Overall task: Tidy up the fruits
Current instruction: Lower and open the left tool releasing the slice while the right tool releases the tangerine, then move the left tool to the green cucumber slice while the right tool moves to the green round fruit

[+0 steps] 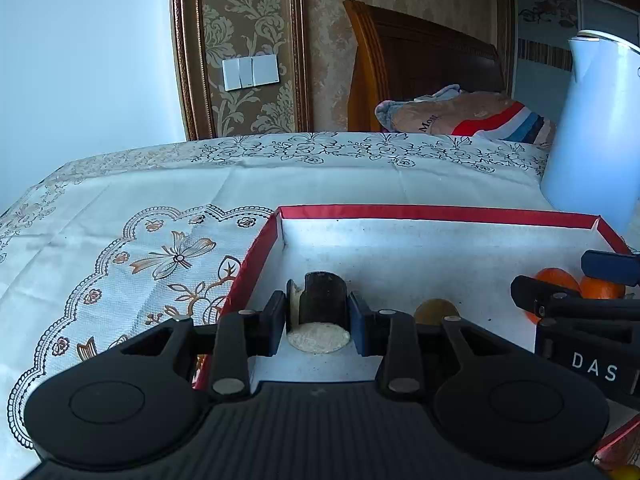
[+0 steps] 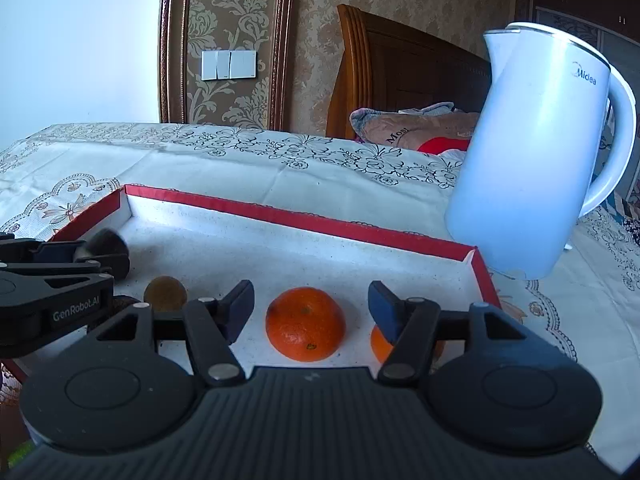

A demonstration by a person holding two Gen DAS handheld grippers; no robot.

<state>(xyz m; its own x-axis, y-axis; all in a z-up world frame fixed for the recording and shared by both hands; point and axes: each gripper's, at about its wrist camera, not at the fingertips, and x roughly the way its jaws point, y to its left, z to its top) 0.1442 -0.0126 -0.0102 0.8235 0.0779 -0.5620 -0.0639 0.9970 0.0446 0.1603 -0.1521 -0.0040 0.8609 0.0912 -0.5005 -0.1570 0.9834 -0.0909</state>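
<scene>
Bedroom table under a lace cloth (image 1: 120,240), bearing a red-rimmed box (image 1: 440,213) with a kettle (image 2: 532,160) beyond it. Left tongs (image 1: 318,312) are clenched on a dark cut fruit piece (image 1: 322,298), held low inside the box, apparently to set it down. Right tongs (image 2: 311,307) are released, jaws straddling one orange (image 2: 305,323), probably to grip or nudge it. A second orange (image 2: 380,344) sits behind the right jaw; a kiwi (image 2: 165,294) lies between the tongs.

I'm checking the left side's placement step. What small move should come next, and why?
Probably open the left gripper and let go. Its fingers clamp a dark cylindrical piece with a pale cut end, already low over the white floor of the red-edged box, beside a brown fruit.
</scene>
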